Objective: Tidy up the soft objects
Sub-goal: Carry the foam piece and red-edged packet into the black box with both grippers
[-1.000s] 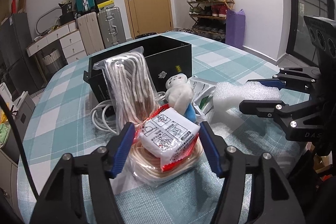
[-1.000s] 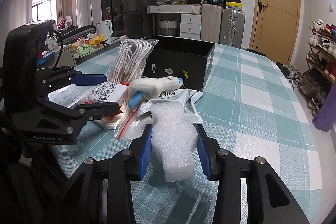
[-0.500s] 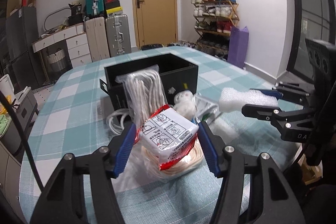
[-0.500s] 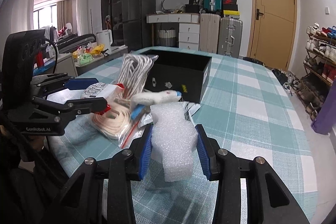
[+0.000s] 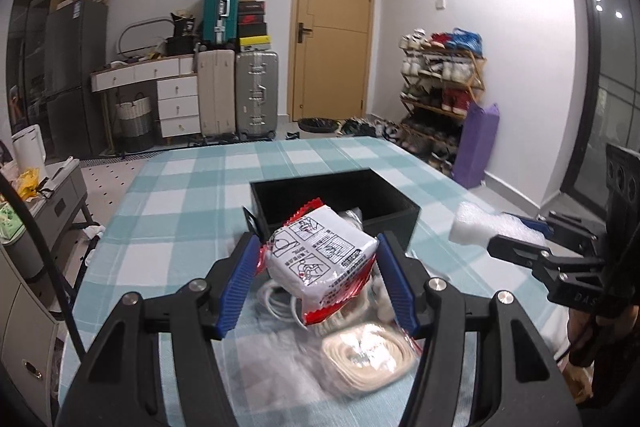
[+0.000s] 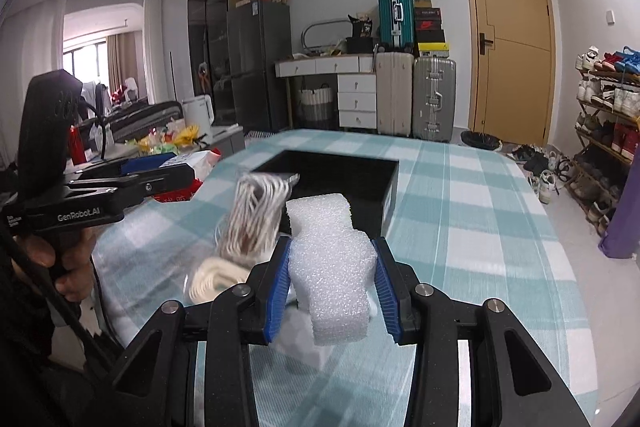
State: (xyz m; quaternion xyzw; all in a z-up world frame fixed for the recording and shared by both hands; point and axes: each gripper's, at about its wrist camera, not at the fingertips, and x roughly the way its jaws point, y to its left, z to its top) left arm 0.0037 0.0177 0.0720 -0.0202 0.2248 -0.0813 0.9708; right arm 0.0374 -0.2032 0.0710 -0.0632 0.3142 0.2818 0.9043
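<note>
A: What do we have in the left gripper (image 5: 318, 277)?

B: We clamp a white packet with red edges (image 5: 320, 255) between its blue pads, lifted clear of the checked tablecloth (image 5: 180, 211). Beyond the fingertips sits the open black box (image 5: 336, 199); below them lie bagged cord coils (image 5: 366, 355).

A: And the right gripper (image 6: 330, 285)?

B: We squeeze a white foam block (image 6: 330, 267) there, pads pressed against both its sides. The box (image 6: 332, 173) stands straight ahead of it, a bundle of white rope (image 6: 256, 215) ahead and to the left.
</note>
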